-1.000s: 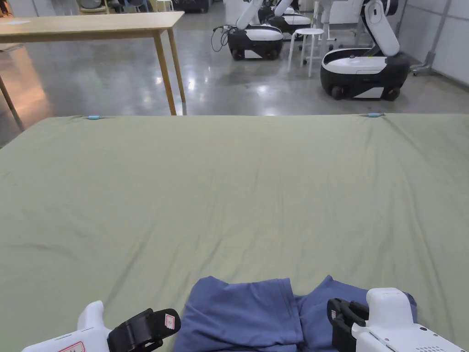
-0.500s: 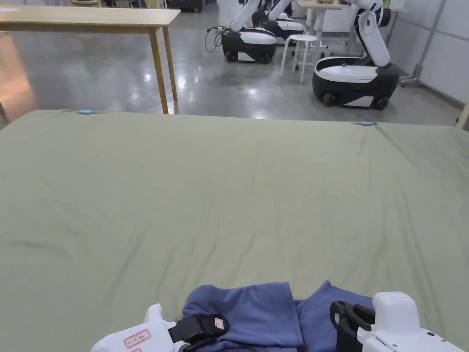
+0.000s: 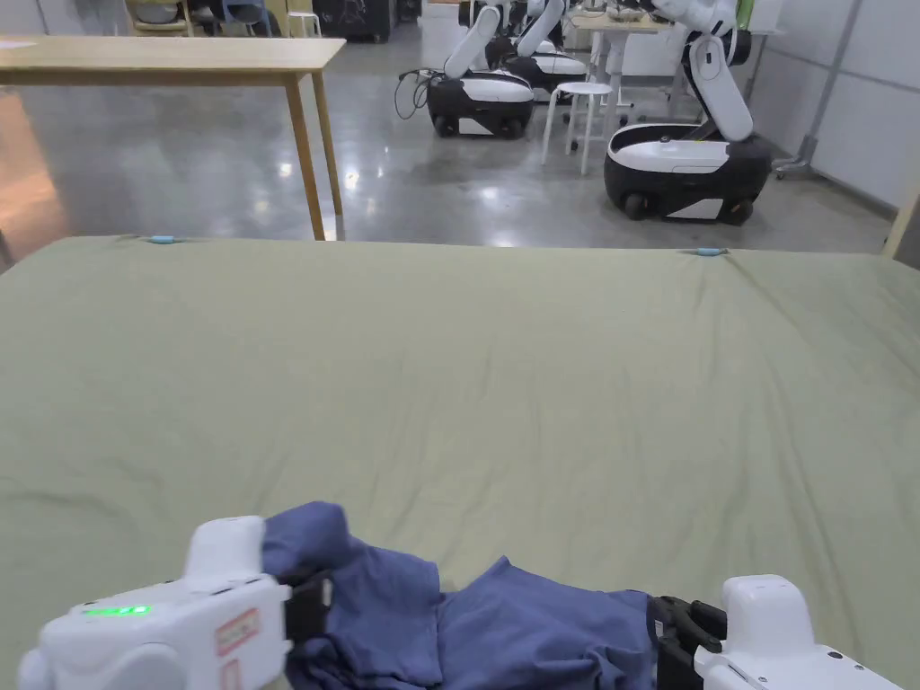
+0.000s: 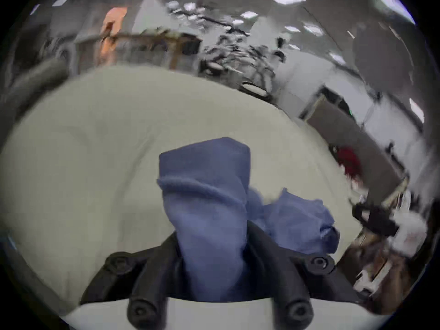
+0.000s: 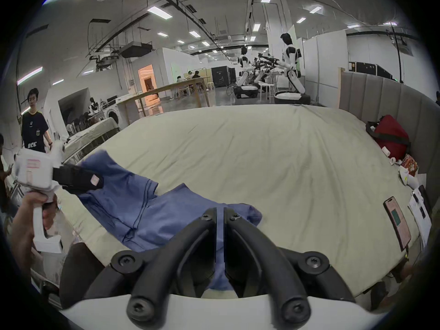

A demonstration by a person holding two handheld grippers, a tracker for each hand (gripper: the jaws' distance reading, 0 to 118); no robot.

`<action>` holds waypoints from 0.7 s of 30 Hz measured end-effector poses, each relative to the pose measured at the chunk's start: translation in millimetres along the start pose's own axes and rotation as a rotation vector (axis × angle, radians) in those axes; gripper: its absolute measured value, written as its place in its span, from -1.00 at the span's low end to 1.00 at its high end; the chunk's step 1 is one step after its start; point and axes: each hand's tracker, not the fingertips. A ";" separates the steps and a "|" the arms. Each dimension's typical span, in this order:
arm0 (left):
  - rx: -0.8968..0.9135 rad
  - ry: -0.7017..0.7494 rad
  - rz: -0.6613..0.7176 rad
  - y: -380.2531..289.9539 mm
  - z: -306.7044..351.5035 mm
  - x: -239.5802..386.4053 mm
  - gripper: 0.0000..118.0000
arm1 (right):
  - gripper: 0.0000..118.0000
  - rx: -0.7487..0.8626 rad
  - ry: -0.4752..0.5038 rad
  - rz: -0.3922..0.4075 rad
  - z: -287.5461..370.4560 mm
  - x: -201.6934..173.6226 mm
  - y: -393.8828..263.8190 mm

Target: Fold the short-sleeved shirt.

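The blue short-sleeved shirt [image 3: 503, 629] lies crumpled at the near edge of the green sheet [image 3: 449, 377]. My left gripper [image 3: 305, 602] is shut on the shirt's left part and holds it raised off the sheet. In the left gripper view a bunch of blue cloth [image 4: 209, 204] stands up between the jaws of that gripper [image 4: 212, 235]. My right gripper [image 3: 669, 624] sits low at the shirt's right edge. In the right gripper view its jaws [image 5: 220, 210] are nearly together with a strip of the blue shirt [image 5: 147, 216] pinched between them, and the left gripper [image 5: 95, 180] hangs at the left.
The green sheet stretches far ahead and to both sides. A red bag [image 5: 390, 135], a phone [image 5: 397, 223] and papers lie along its right edge by a padded grey panel [image 5: 381, 97]. Beyond stand a wooden table [image 3: 180, 54], wheeled robots [image 3: 683, 162] and a stool [image 3: 575, 94]. A person [image 5: 33, 121] stands at left.
My left gripper has moved in from the left, shut on the shirt's left part and lifted it. The shirt is now bunched. The right gripper has stayed put.
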 end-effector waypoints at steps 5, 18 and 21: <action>-0.072 0.019 -0.315 -8.2 -54.3 143.8 -0.81 | -0.88 0.010 -0.055 0.043 13.4 9.0 -5.2; -0.069 -0.151 -0.255 -11.1 -56.6 174.7 0.56 | -0.88 0.009 -0.100 -0.004 32.1 54.5 -16.8; 0.012 -0.195 -0.078 7.0 -31.2 133.8 0.57 | -0.88 0.016 -0.090 -0.019 31.3 56.1 -17.1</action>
